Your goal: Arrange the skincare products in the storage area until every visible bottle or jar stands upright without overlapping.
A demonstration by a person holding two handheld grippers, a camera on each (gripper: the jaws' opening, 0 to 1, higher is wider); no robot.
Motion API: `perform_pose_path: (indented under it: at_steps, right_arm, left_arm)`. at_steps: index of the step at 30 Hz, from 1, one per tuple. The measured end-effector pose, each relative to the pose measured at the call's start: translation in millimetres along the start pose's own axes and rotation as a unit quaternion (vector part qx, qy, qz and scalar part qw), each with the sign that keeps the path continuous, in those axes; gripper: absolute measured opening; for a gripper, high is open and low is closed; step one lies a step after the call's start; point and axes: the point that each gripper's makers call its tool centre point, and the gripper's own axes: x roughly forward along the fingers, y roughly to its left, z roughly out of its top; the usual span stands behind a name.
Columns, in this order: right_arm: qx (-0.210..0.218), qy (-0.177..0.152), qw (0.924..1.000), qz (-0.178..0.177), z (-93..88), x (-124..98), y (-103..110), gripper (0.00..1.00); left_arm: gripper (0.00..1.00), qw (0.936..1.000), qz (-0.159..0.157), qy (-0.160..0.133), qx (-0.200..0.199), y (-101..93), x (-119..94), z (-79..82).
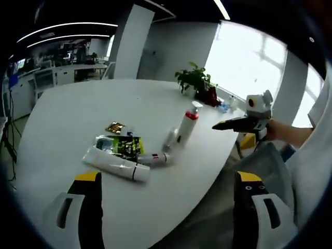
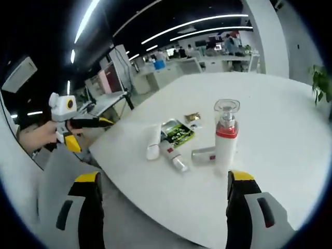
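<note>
Beyond both wide-open, empty grippers, left gripper and right gripper, the pump bottle stands upright near the table edge; white tube and small bottles lie flat beside it.

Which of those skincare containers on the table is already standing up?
Only the tall white pump bottle with the red band and clear cap stands upright; the white tube and the two smaller bottles lie flat beside it.

Your left gripper view looks across the white table from its near edge, products at twelve o'clock, well off. Your right gripper view faces the same cluster from the opposite side, nearer, the upright pump bottle at one o'clock.
</note>
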Motion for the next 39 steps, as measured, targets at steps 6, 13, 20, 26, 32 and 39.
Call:
perform_pose_path:
  at_steps: [6,13,20,26,32,39]
  right_arm:
    - [0.004,-0.001,1.0000,0.000,-3.2,-0.9,7.4,0.99]
    - [-0.005,-0.002,1.0000,-0.004,1.2,-6.6,15.5,0.99]
    - [-0.016,0.012,0.9998,-0.008,-11.4,-4.6,15.8,0.99]
    - [-0.023,0.008,0.9997,-0.003,-11.6,-2.3,15.5,0.99]
    - [-0.033,0.015,0.9992,-0.015,-14.2,-0.8,12.1,0.99]
    - [-0.022,0.007,0.9996,-0.015,-13.3,-2.5,10.6,0.99]
  left_arm:
    - [0.99,0.9998,0.013,0.011,-0.006,-0.8,-16.8,-13.5]
    - [0.99,0.9995,0.027,0.008,-0.017,-2.4,-26.5,-19.4]
    - [0.99,0.9990,0.033,-0.003,-0.032,-4.1,-25.8,-23.5]
    - [0.99,0.9988,0.038,0.000,-0.033,-2.7,-25.3,-23.4]
    - [0.98,0.9987,0.039,0.012,-0.032,-1.9,-24.4,-27.6]
    - [0.98,0.9984,0.040,0.018,-0.036,-1.0,-23.1,-29.0]
